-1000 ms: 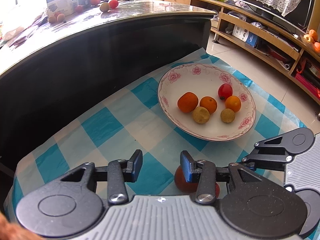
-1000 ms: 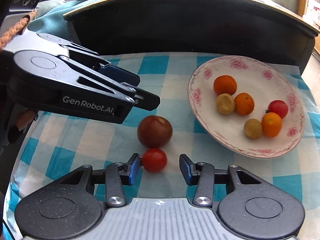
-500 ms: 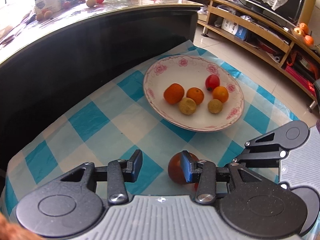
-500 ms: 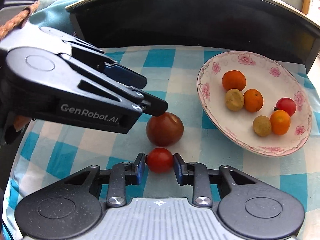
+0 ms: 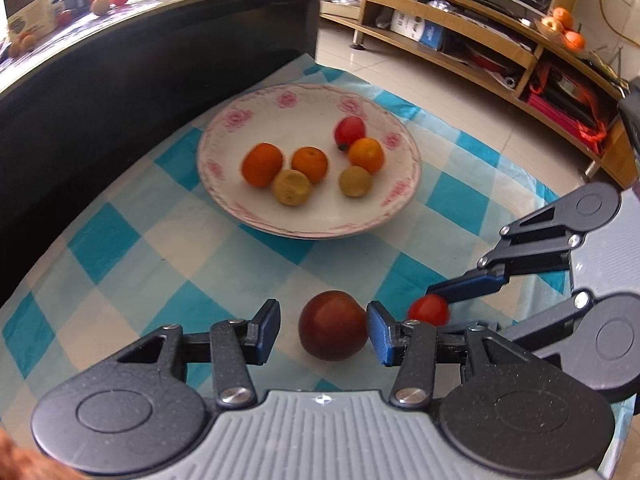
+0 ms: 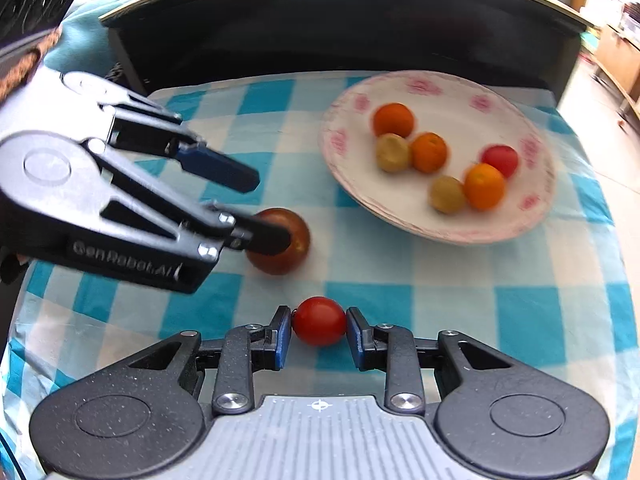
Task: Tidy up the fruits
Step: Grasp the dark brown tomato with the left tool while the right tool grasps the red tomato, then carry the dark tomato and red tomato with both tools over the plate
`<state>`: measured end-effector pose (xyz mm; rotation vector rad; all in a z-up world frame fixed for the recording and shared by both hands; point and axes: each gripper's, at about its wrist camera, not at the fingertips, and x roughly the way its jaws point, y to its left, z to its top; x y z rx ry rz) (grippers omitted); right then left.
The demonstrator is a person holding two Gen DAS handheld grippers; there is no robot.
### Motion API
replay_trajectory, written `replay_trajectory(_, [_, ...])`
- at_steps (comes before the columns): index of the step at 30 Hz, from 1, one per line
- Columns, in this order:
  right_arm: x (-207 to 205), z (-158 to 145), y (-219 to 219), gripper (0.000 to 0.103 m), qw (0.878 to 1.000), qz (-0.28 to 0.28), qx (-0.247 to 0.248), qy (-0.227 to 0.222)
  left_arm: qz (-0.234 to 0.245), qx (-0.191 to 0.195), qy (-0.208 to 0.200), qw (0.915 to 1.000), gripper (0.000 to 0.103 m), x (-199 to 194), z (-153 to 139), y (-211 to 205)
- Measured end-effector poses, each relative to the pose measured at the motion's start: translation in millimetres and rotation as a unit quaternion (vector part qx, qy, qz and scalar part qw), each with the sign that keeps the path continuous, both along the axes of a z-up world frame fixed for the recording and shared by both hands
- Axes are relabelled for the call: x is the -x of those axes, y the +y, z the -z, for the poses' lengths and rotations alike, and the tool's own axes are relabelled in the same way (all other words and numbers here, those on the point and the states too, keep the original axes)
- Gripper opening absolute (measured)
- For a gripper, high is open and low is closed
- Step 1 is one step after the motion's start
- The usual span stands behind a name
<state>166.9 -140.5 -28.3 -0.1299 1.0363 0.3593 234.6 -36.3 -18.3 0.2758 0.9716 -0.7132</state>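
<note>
A dark red tomato (image 5: 334, 325) lies on the checked cloth (image 5: 120, 240) between the jaws of my left gripper (image 5: 323, 332). Those jaws are opening; the left pad stands clear of the tomato and the right pad is right beside it. My right gripper (image 6: 319, 328) is shut on a small red cherry tomato (image 6: 319, 321); the left wrist view shows it (image 5: 429, 310) just right of the dark tomato. The flowered plate (image 5: 304, 116) farther back holds three orange fruits, two yellow-brown ones and a red tomato. In the right wrist view my left gripper (image 6: 264, 208) partly hides the dark tomato (image 6: 298, 246).
A black curved counter (image 5: 140, 60) rises behind the cloth, with a box and loose fruit on its glass top. Wooden shelves (image 5: 480, 20) with oranges run along the right, beyond a tiled floor. The cloth's edge drops off to the right of the plate (image 6: 460, 92).
My right gripper closed onto the cherry tomato and carried it away from the dark tomato. My left gripper shifted so the dark tomato sits between its jaws, which have widened.
</note>
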Motion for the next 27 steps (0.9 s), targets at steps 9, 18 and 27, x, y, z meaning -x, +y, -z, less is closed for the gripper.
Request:
replay_trajectory(9, [25, -7, -27, 0.024, 0.998, 0.062, 0.006, -0.003, 0.011, -0.023, 0.004, 0.9997, 0.054, 20, 16, -21])
replay_trajectory(18, [31, 0, -40, 0.025, 0.995, 0.099, 0.006, 0.001, -0.006, -0.035, 0.000, 0.9994, 0.048, 21, 20, -33])
replay_trajectory(27, [25, 3, -37, 0.025, 0.996, 0.089, 0.012, -0.002, -0.020, -0.053, -0.014, 0.9983, 0.047, 33, 21, -36])
